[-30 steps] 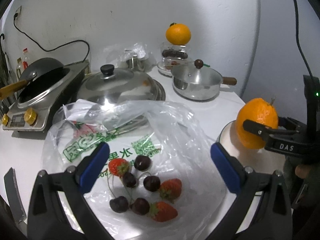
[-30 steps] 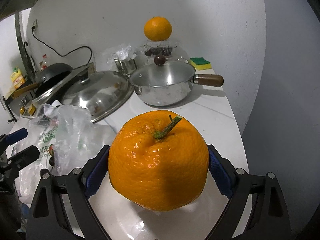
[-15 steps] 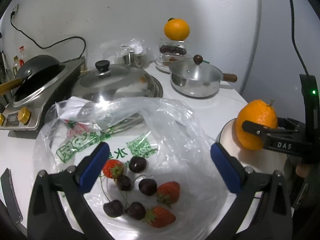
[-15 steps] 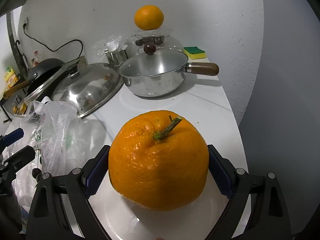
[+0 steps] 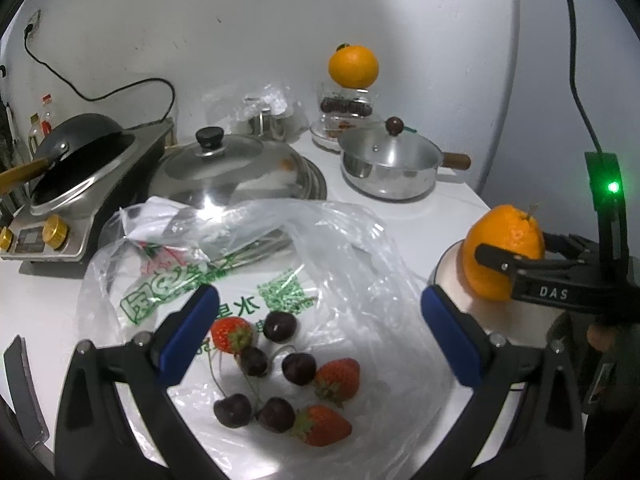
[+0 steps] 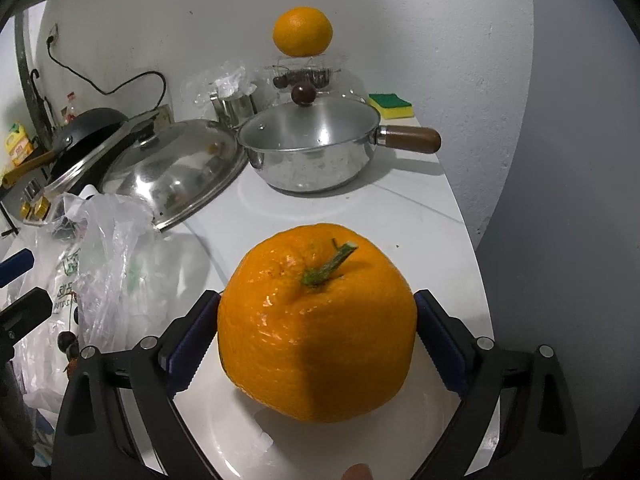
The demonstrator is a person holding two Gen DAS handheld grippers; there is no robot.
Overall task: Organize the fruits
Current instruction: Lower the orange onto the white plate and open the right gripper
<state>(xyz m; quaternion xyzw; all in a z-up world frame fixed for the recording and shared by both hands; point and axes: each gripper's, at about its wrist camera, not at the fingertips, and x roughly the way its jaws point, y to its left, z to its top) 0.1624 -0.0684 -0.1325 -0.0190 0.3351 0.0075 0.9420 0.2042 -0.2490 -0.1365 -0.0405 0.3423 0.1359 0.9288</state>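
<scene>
A large orange (image 6: 320, 344) with a green stem sits between the blue pads of my right gripper (image 6: 316, 320), which is shut on it. Its underside is at a white plate (image 6: 240, 440). From the left wrist view the same orange (image 5: 500, 232) and right gripper (image 5: 504, 258) appear at the right over the plate (image 5: 516, 322). My left gripper (image 5: 316, 316) hangs open above a clear plastic bag (image 5: 360, 264) that holds strawberries (image 5: 338, 376) and dark cherries (image 5: 280, 326). A second orange (image 5: 353, 66) rests on a clear box of fruit (image 5: 346, 106) at the back.
A steel saucepan (image 5: 390, 168) with a wooden handle stands behind the plate. A big domed steel lid (image 5: 228, 172) and a stove with a black wok (image 5: 76, 152) fill the left. A yellow-green sponge (image 6: 390, 104) lies by the wall. The counter's edge runs close on the right.
Both views drift only slightly. The right gripper keeps its hold on the orange over the plate. The left gripper stays open above the bag.
</scene>
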